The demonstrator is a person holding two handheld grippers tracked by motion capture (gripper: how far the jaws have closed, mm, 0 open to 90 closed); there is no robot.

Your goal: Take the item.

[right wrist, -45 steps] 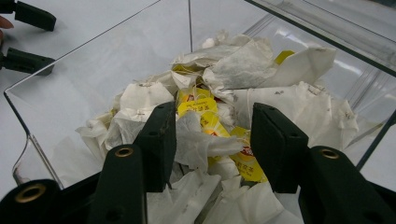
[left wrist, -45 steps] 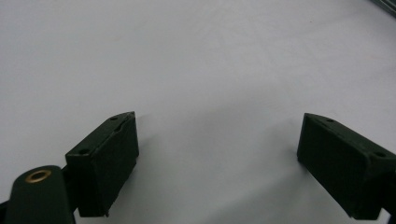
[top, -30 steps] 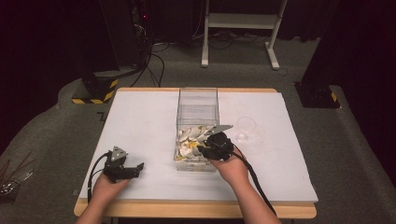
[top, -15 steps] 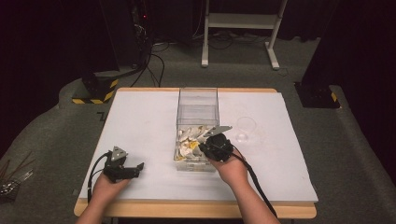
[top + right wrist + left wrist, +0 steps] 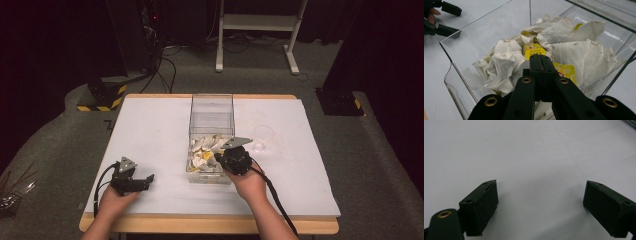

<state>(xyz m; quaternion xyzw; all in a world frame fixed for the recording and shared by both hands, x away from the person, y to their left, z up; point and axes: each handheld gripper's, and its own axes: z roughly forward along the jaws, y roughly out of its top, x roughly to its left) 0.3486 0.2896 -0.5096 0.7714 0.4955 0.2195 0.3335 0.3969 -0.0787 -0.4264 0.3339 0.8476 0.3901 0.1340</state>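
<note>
Clear plastic bin [image 5: 211, 116], mid-table [image 5: 150, 125], holding a heap of white tea bags [image 5: 564, 47] with yellow tags at its near end. Right claw [image 5: 540, 65]: jaws pressed together, nothing visibly pinched, poised over the heap. Left claw [image 5: 541, 205]: jaws spread wide, empty, resting low over bare table at front left. Clear cup [image 5: 263, 135] right of the bin.

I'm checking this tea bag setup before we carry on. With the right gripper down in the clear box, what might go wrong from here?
The right gripper is shut among loose tea bags; strings and tags could snag and drag extra bags out. The clear box looks light, so a pull might tip or slide it. The left gripper, open on the white table, isn't bracing the box.
</note>
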